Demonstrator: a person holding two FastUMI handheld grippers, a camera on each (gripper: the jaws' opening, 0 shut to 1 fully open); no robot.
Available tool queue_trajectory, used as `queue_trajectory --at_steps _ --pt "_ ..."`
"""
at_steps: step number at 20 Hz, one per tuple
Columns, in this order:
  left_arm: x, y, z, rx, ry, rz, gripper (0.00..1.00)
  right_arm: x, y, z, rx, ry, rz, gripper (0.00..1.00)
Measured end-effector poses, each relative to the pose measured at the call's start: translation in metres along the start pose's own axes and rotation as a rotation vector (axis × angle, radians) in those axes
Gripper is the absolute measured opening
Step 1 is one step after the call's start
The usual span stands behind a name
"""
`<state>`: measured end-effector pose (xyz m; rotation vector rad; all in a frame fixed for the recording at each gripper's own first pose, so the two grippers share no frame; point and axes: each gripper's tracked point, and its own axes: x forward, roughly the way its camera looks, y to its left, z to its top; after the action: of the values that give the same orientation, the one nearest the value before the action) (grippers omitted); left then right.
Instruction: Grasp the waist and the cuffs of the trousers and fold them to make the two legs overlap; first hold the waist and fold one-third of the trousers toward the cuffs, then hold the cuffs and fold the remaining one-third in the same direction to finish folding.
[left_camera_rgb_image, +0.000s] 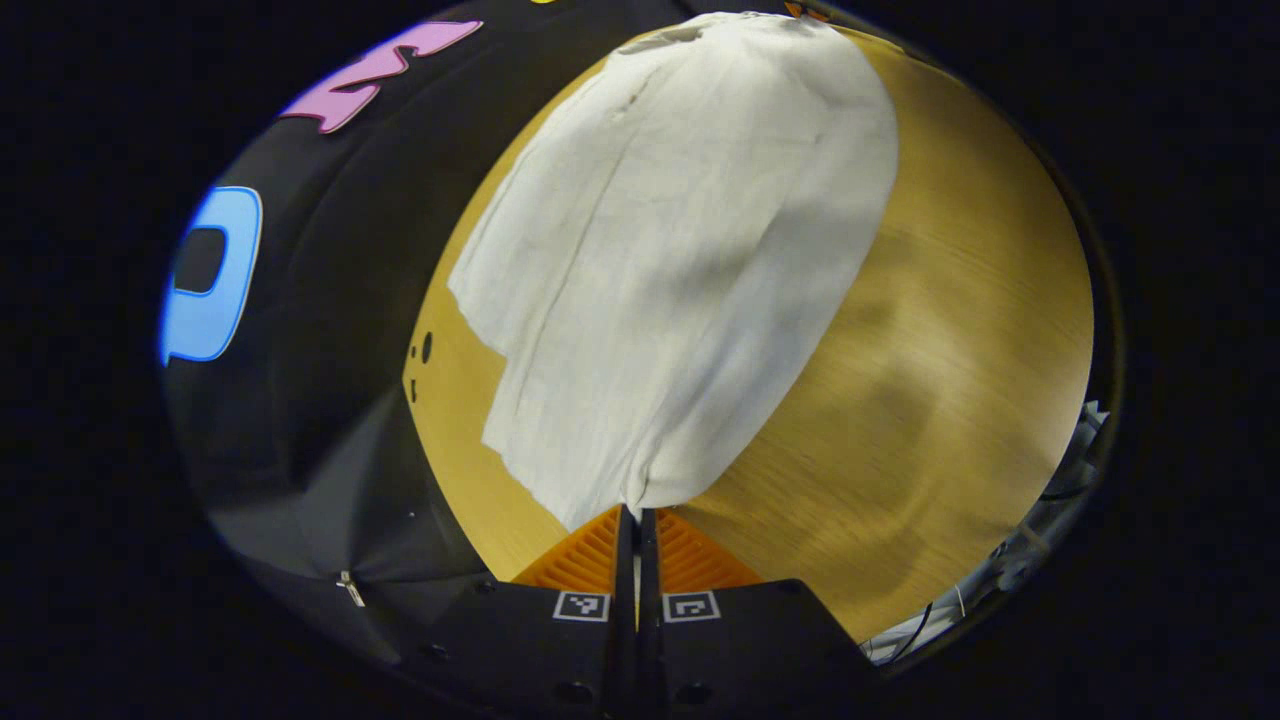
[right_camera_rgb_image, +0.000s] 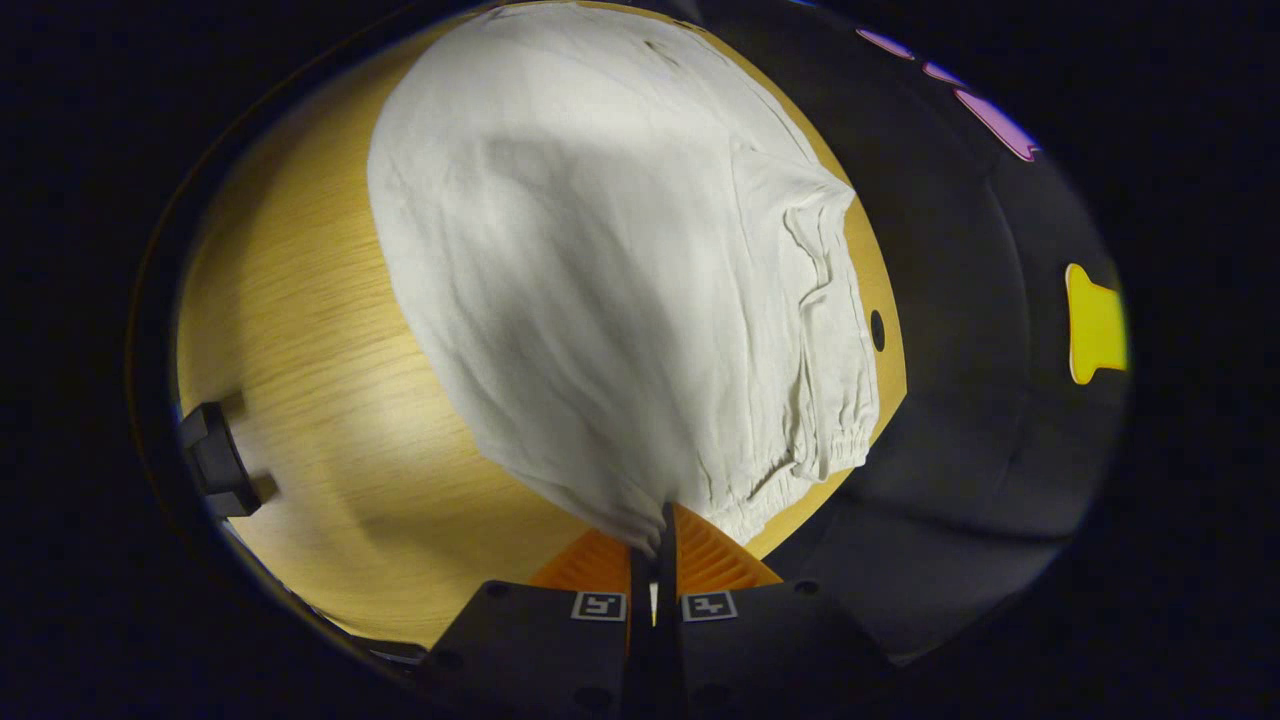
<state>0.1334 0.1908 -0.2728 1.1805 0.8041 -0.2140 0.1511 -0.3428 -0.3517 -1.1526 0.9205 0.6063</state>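
1. Pinching a hem of the trousers (left_camera_rgb_image: 680, 260), the left gripper (left_camera_rgb_image: 636, 515) has its two fingers pressed together with the pale cloth caught between their tips.
2. Ahead of that gripper the trousers stretch away across the wooden table (left_camera_rgb_image: 950, 330), rising from the tips and lying flat farther off.
3. To the left of the fingers the table's edge meets the black booth wall (left_camera_rgb_image: 320, 330).
4. The right gripper (right_camera_rgb_image: 660, 525) is likewise closed on the trousers (right_camera_rgb_image: 600, 270), gripping a fold of cloth at its fingertips.
5. Just right of those tips sits the gathered elastic waist (right_camera_rgb_image: 835, 440), bunched and wrinkled near the table's edge.
6. Forward of the right gripper the fabric spreads wide over the table (right_camera_rgb_image: 300, 330).
7. Far to the left of the right gripper a small dark block (right_camera_rgb_image: 215, 460) rests at the table's rim.
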Motion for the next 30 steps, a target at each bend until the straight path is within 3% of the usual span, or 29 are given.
queue_trajectory --at_steps 7,13,17,20,21,22,30 --pt "-0.028 0.059 0.036 -0.123 -0.091 0.178 0.05 -0.030 -0.054 0.011 0.098 -0.047 -0.133 0.05" --pt "-0.019 0.116 0.056 -0.248 -0.119 0.271 0.05 -0.040 -0.119 0.027 0.276 -0.101 -0.209 0.05" --pt "-0.011 0.154 0.093 -0.324 -0.179 0.329 0.05 -0.033 -0.156 0.043 0.387 -0.129 -0.244 0.05" --pt "0.006 0.184 0.120 -0.397 -0.213 0.359 0.05 -0.026 -0.184 0.055 0.472 -0.151 -0.269 0.05" --pt "0.014 0.193 0.128 -0.429 -0.219 0.369 0.05 -0.022 -0.193 0.060 0.508 -0.162 -0.276 0.15" --pt "0.023 0.202 0.135 -0.463 -0.226 0.377 0.05 -0.019 -0.203 0.066 0.549 -0.173 -0.283 0.05" --pt "0.099 0.251 0.162 -0.746 -0.231 0.383 0.05 0.038 -0.242 0.079 0.827 -0.174 -0.267 0.05"
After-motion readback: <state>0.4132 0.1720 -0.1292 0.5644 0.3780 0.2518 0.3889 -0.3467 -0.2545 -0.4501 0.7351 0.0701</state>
